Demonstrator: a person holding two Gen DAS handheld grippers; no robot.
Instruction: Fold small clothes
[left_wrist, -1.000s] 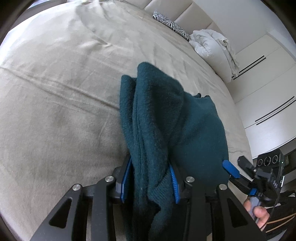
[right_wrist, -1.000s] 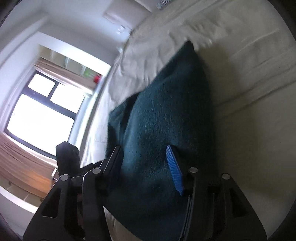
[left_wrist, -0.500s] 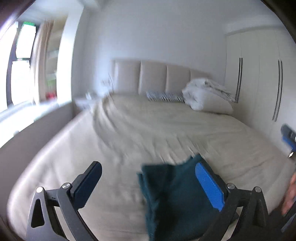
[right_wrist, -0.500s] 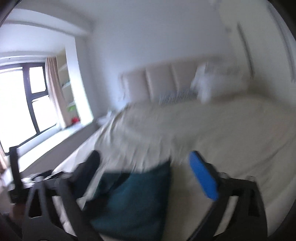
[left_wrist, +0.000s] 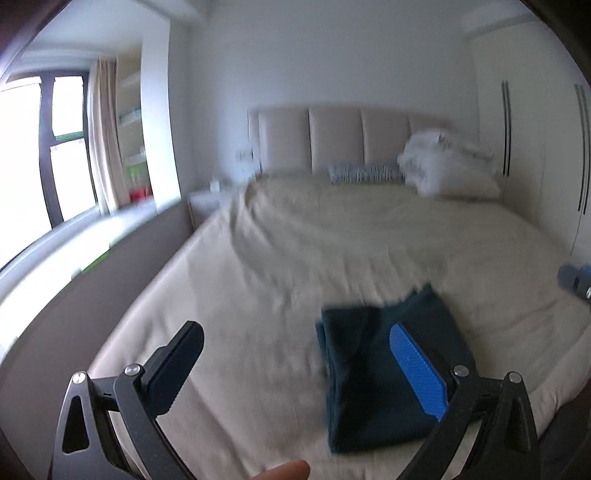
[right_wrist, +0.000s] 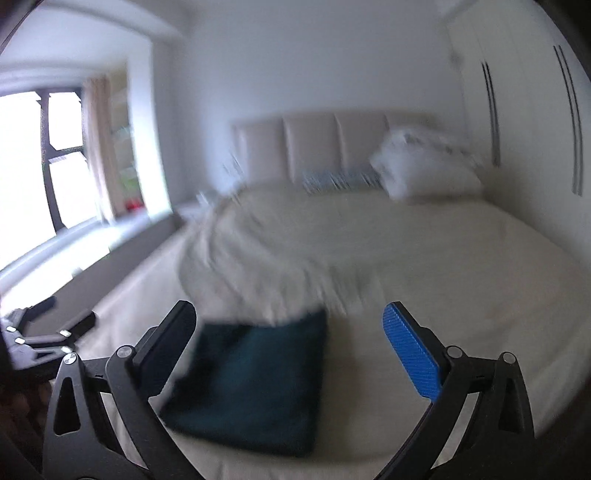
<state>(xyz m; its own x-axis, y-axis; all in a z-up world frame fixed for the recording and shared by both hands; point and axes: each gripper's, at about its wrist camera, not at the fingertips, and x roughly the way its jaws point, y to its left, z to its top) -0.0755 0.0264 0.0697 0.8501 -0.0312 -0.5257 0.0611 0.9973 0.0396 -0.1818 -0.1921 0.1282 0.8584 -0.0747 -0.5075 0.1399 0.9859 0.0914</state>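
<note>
Garment: a dark teal knitted garment (left_wrist: 384, 369) is lying folded into a compact rectangle on the bed (left_wrist: 295, 258), near the foot edge closest to the onlooker.
Fold condition: layered edges are showing along its left side; the stack is looking slightly uneven, though blur is hiding fine detail.
Left hand-held gripper (left_wrist: 295, 365): it is hanging above the bed with its jaws spread wide and nothing between them; the garment is lying beneath and behind its blue pad, apart from it.
Right hand-held gripper (right_wrist: 291, 343): it is likewise standing wide apart, carrying nothing, with the garment (right_wrist: 251, 384) lying below and to its left side.
Person: a fingertip (left_wrist: 284, 470) is showing at the bottom of the left view.
Surroundings: a white duvet bundle (left_wrist: 447, 166) and a striped pillow (left_wrist: 364, 172) are sitting at the headboard, well apart from the garment.
Stage, as judged: this piece is appearing finished and released.
Risk one: the thick knit could be springing open, since nothing is weighing the layers down.
Risk two: the garment is lying near the mattress edge, so a careless brush from either jaw could be dragging it off.
Risk three: the soft, rumpled bedcover could be letting the stack slump.
</note>
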